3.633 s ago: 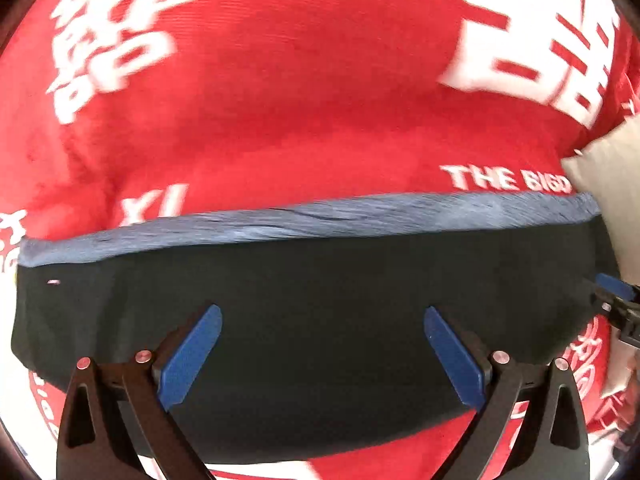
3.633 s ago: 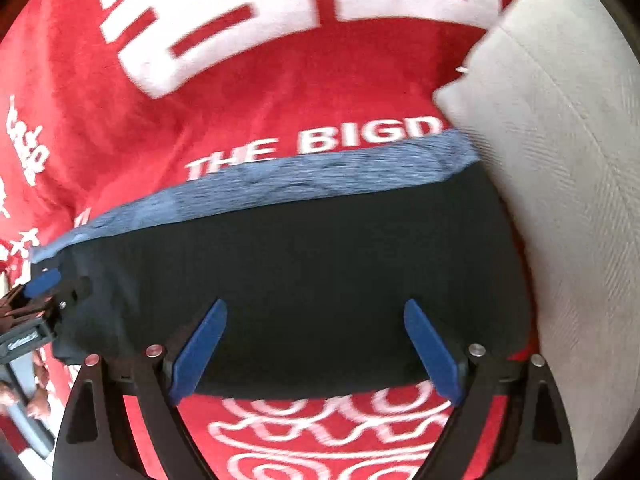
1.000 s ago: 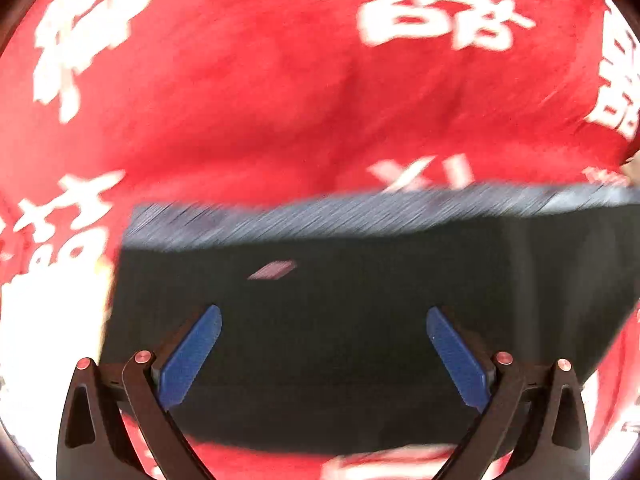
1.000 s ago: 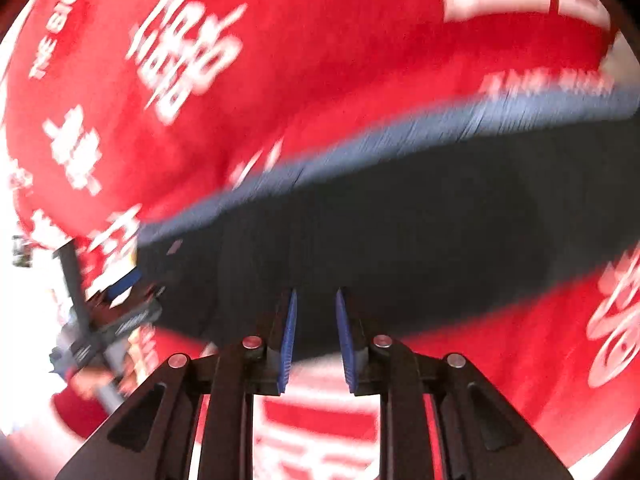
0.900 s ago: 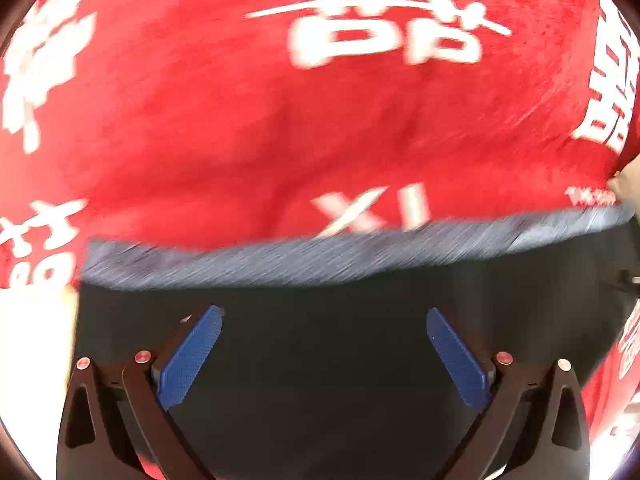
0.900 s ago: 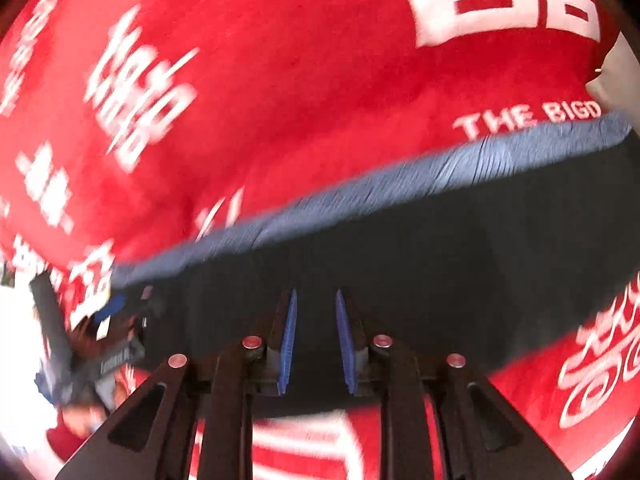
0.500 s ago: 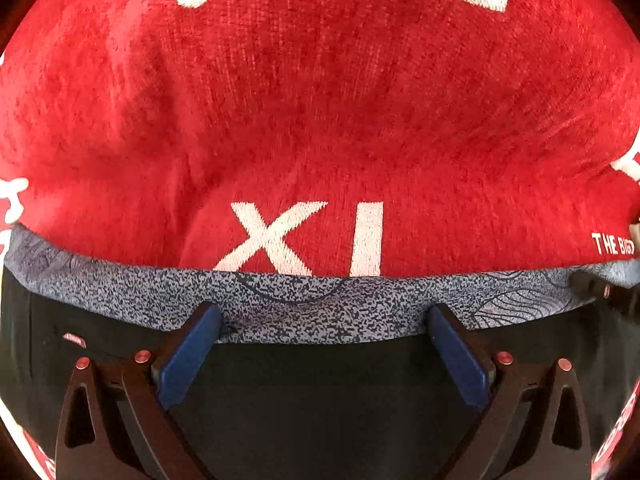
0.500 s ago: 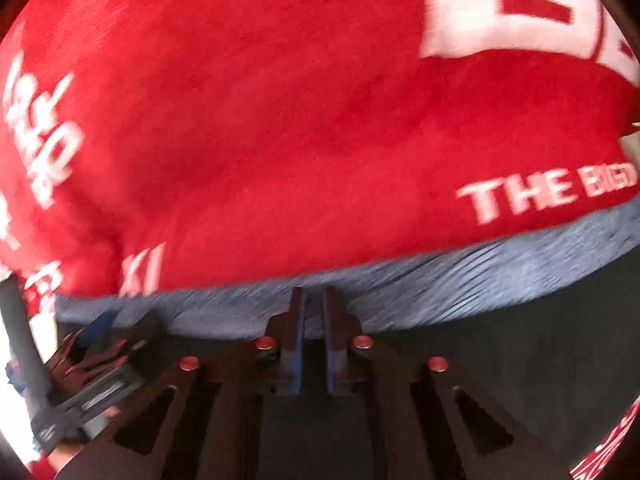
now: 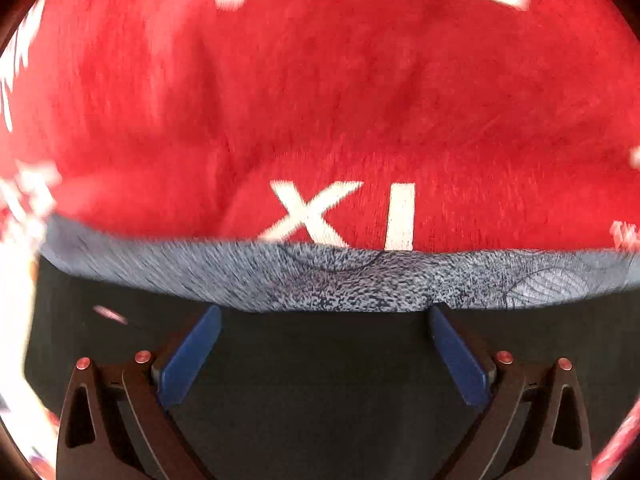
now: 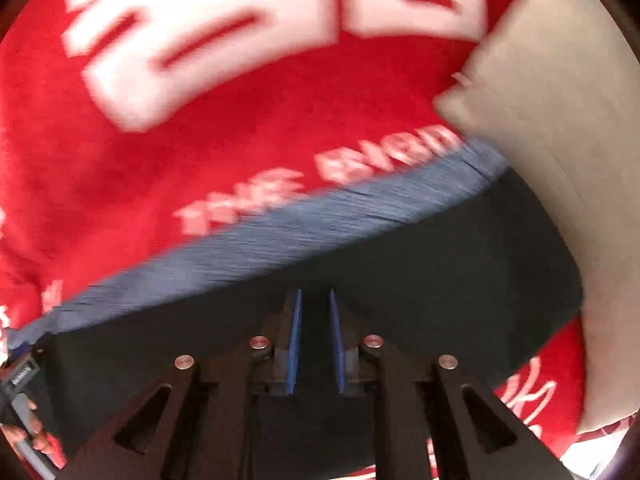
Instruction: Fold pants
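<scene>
Folded black pants point(image 9: 320, 380) with a speckled grey-blue waistband point(image 9: 360, 280) lie flat on a red blanket. My left gripper point(image 9: 323, 308) hangs wide open over them, its blue fingertips at the waistband's near edge and nothing between them. In the right wrist view the same pants point(image 10: 440, 272) and waistband point(image 10: 320, 220) run slantwise. My right gripper point(image 10: 314, 292) points down over the black cloth just short of the waistband. Its jaws are opening: a narrow gap shows between the blue pads, with no cloth pinched in it.
The red blanket point(image 9: 320, 100) with large white lettering covers the whole surface. A beige cushion point(image 10: 560, 140) lies against the right end of the pants. At the lower left edge of the right wrist view a hand point(image 10: 36, 432) holds the other gripper.
The left gripper came down close to the waistband and stayed open. The right gripper swept right along the pants toward the cushion; its jaws closed, then parted a little.
</scene>
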Demonstrator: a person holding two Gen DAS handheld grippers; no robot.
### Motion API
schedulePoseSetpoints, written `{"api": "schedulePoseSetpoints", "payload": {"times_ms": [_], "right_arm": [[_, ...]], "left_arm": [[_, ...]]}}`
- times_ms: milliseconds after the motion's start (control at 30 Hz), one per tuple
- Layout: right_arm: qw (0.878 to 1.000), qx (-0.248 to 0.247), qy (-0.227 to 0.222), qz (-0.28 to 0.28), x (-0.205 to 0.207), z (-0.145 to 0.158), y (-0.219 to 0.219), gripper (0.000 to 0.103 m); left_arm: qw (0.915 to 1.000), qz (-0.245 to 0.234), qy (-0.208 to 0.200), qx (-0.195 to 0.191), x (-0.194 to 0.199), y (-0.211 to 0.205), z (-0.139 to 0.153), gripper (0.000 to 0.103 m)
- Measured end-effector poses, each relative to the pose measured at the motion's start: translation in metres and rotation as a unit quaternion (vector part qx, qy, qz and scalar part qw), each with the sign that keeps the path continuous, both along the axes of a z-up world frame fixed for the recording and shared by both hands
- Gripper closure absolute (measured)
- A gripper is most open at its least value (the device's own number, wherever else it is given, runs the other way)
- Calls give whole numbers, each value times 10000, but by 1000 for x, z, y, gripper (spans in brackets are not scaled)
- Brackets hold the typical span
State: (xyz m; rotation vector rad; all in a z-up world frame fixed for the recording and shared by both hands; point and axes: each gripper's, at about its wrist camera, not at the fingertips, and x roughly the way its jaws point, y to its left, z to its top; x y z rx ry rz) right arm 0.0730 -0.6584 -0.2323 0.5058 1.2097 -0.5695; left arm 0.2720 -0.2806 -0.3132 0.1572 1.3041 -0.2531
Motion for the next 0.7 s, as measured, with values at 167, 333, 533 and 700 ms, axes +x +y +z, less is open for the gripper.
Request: {"api": "schedulePoseSetpoints", "payload": {"times_ms": [167,333,533,700], "right_arm": [[9996,-73,-273,28,-15,-1,-21,91],[9992,-246,-312,33,-15,-3,-15,90],[9993,-166,-244,232,-13,2,-15,82],[9989,-173,-176,399,-15,4,-3,56]], "left_arm": [[9999,107,-44,-22,5,2,-4,0],[9997,194,-2,117,3,-13,5,0],[9991,-57,-140,409,-18,-23,32,0],[9989,-384,-181,192,-59,-35,58,0]]}}
